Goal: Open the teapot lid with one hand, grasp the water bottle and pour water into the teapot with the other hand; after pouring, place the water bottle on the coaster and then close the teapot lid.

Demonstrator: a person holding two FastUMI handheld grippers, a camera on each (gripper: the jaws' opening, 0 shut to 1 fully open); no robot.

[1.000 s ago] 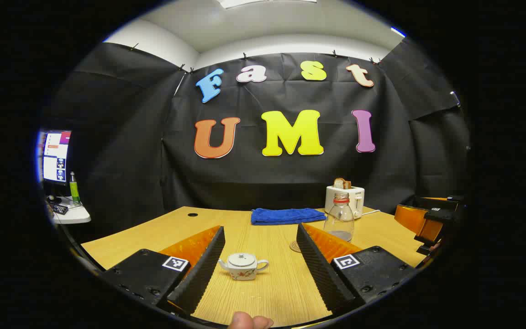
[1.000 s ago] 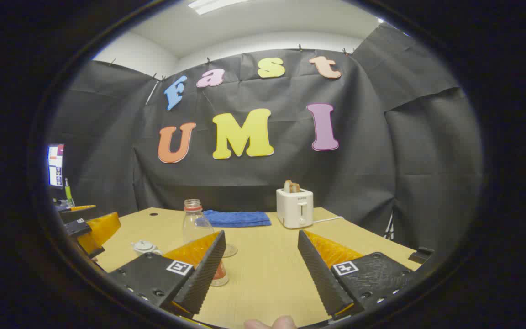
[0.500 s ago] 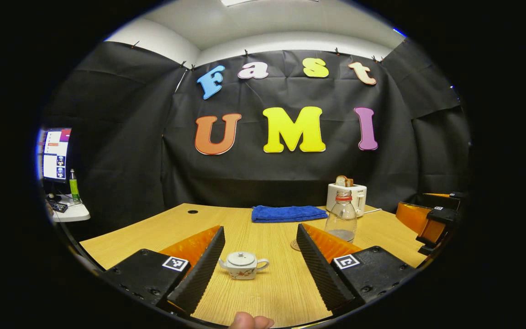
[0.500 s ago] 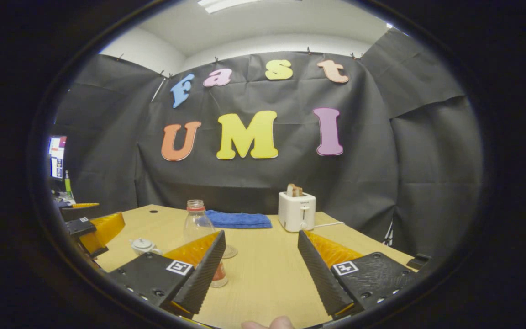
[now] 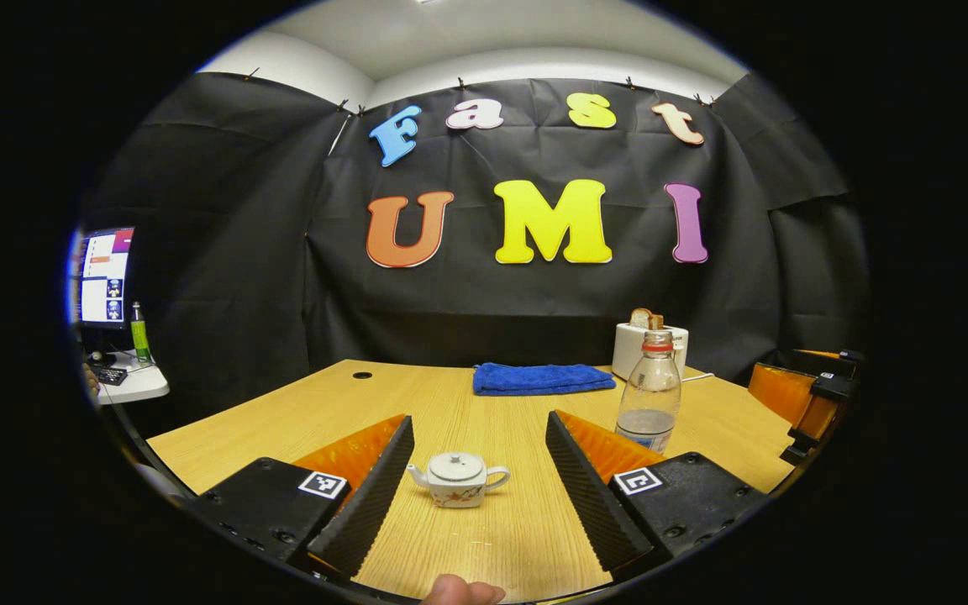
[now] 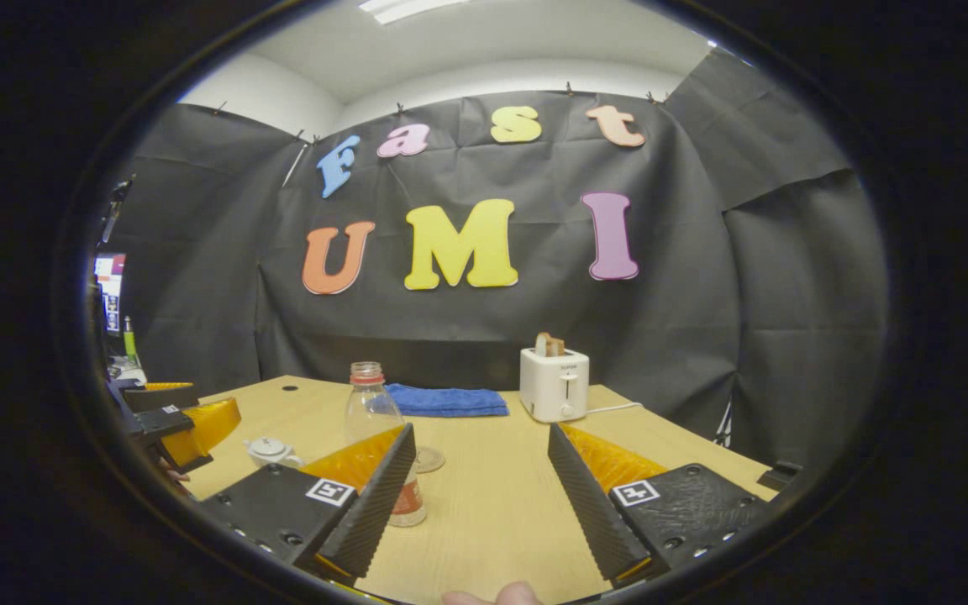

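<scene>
The left gripper (image 5: 477,479) was held wide open above the table (image 5: 299,420), its 2 fingers apart with nothing gripped and nothing touched. The teapot (image 5: 457,479) was seen between those fingers, standing upright on the table with its lid (image 5: 455,465) on; in the left gripper view its spout pointed left and its handle right, so its long axis ran across the view. The right gripper (image 6: 480,496) was likewise held wide open and empty. In the right gripper view the water bottle (image 6: 376,437) stood upright, uncapped, partly hidden behind the left-hand finger, though contact could not be judged. The coaster (image 6: 428,459) lay flat just beside the bottle. A blue towel (image 6: 448,400) and a toaster (image 6: 554,384) were seen at the far edge of the table.
</scene>
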